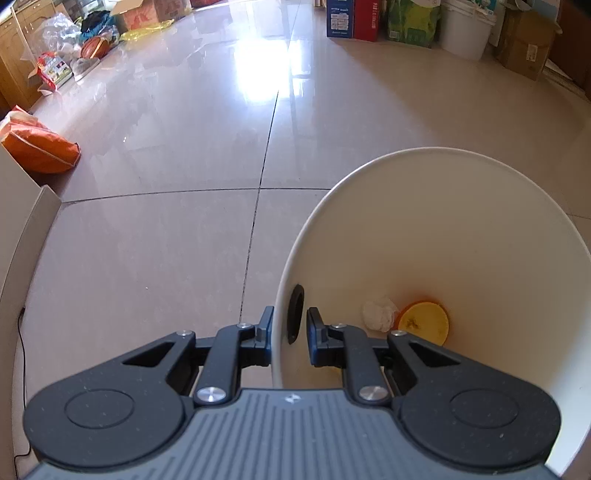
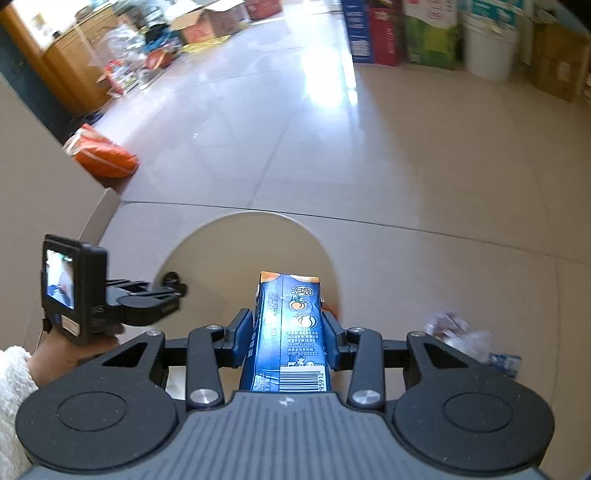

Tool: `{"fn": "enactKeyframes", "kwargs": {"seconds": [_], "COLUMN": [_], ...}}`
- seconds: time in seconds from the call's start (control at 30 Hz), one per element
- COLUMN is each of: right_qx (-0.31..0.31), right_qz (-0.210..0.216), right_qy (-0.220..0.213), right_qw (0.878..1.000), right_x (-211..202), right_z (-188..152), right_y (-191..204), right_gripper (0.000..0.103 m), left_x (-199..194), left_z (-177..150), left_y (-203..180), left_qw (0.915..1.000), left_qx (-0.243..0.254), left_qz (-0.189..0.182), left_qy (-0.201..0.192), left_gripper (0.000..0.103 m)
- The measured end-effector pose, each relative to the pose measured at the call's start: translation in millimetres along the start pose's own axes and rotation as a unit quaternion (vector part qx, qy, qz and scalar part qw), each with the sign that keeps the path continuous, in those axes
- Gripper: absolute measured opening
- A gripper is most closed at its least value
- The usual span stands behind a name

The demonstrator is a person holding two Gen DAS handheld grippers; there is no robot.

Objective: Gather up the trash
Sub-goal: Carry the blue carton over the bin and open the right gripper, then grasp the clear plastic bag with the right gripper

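Note:
A white trash bin stands on the tiled floor; a crumpled tissue and an orange disc lie at its bottom. My left gripper straddles the bin's near wall beside a handle hole, shut on the wall. In the right wrist view the same left gripper holds the bin at its left rim. My right gripper is shut on a blue drink carton, held over the bin's opening.
A crumpled clear wrapper lies on the floor right of the bin. An orange bag sits by a beige panel on the left. Boxes and a white bucket line the far wall. A white fleecy sleeve shows.

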State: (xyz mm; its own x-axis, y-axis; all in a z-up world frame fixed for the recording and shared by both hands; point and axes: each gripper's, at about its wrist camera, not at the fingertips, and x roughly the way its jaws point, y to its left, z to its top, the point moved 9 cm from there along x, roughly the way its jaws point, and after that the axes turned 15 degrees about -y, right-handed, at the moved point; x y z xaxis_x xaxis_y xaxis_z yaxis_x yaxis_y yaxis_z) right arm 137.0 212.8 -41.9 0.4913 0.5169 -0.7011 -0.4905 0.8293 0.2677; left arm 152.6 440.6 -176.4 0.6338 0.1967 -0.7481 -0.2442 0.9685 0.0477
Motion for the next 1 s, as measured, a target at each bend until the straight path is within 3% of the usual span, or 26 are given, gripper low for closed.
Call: {"fn": "enactKeyframes", "kwargs": {"seconds": [0.13,0.2,0.33,0.8,1.0], "right_qx": [-0.017,-0.030,-0.043,-0.024,0.001], "right_qz": [0.024,0.022,0.020,-0.043,-0.063], "right_qy": [0.002,-0.001,-0.002,-0.050,-0.086], "right_qw": [1.000,0.999,0.999,0.998,0.994], "right_x": [18.5,23.0,21.3,-2.3,-17.0], "right_z": [3.6,3.1,2.5,-12.2,-29.9], "right_y": [24.8,30.4,31.2,-36.0,-73.2], "right_gripper": [0.048,0.058,0.059,0.081,0.085], "left_x": [1.2,1.8,2.8,4.9,6.2], "left_z": [0.6,0.3,-0.8,1.2,3.9], "left_y": [1.8,3.3,4.0,6.0,9.2], "left_qw": [1.0000,1.0000,1.0000,0.9997,0.9996], "left_qx": [-0.001,-0.003,0.000,-0.016,-0.017], "left_qz": [-0.002,-0.004,-0.004,-0.009,-0.011], "left_qy": [0.000,0.001,-0.001,0.013,0.022], "left_gripper": [0.015,0.015,0.015,0.015,0.015]}}
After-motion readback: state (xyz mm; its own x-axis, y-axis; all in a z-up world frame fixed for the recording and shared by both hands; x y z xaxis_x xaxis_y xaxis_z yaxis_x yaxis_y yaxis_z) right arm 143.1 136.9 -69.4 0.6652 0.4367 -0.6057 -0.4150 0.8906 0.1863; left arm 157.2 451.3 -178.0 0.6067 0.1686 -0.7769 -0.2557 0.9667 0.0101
